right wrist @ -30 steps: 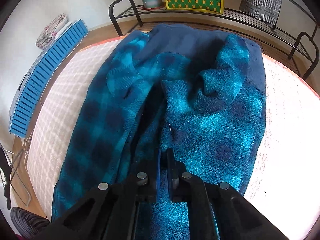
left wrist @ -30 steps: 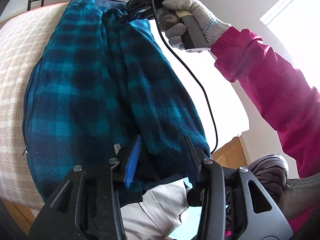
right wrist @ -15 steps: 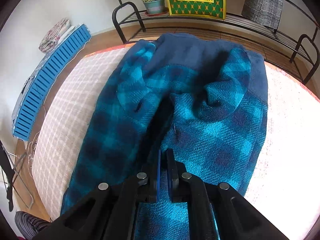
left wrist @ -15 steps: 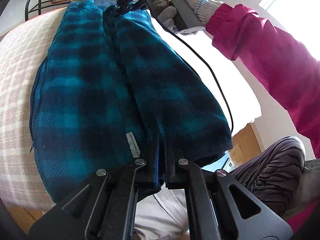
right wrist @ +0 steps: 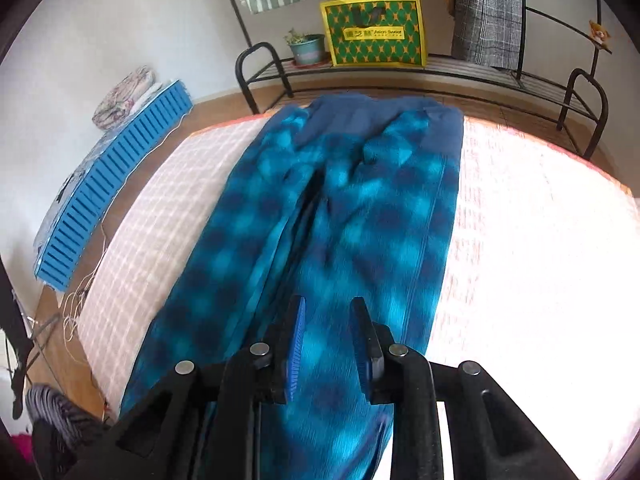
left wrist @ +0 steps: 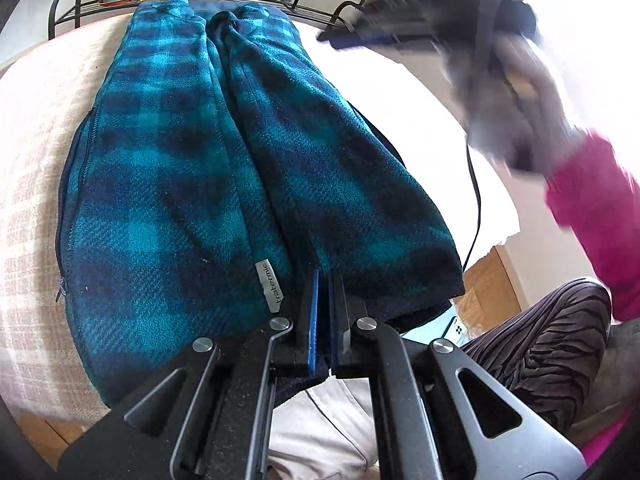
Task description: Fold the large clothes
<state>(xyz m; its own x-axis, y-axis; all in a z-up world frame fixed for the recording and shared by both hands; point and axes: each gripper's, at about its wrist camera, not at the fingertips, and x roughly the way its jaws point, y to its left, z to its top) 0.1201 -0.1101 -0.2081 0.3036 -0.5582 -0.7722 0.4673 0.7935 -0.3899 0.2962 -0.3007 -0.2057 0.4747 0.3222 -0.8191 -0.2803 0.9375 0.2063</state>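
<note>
A blue and teal plaid fleece jacket [left wrist: 192, 152] lies lengthwise on the checked bed, its two front panels meeting along the middle. My left gripper [left wrist: 323, 280] is shut on the jacket's near hem at the centre opening. In the right wrist view the jacket [right wrist: 360, 216] stretches away below my right gripper [right wrist: 326, 320], which is open and empty, lifted above the fabric. The right gripper also shows blurred in the left wrist view [left wrist: 340, 38], up at the far right, clear of the jacket.
A black metal rack [right wrist: 440, 68] stands past the bed's far end with a green-yellow bag [right wrist: 374, 32] and a potted plant [right wrist: 306, 48]. A blue slatted crate [right wrist: 112, 176] lies on the floor at left. The bed cover [right wrist: 532, 240] extends to the right.
My right gripper has let go of the jacket, opened and lifted up and away to the right. My left gripper closed on the near hem and still holds it.
</note>
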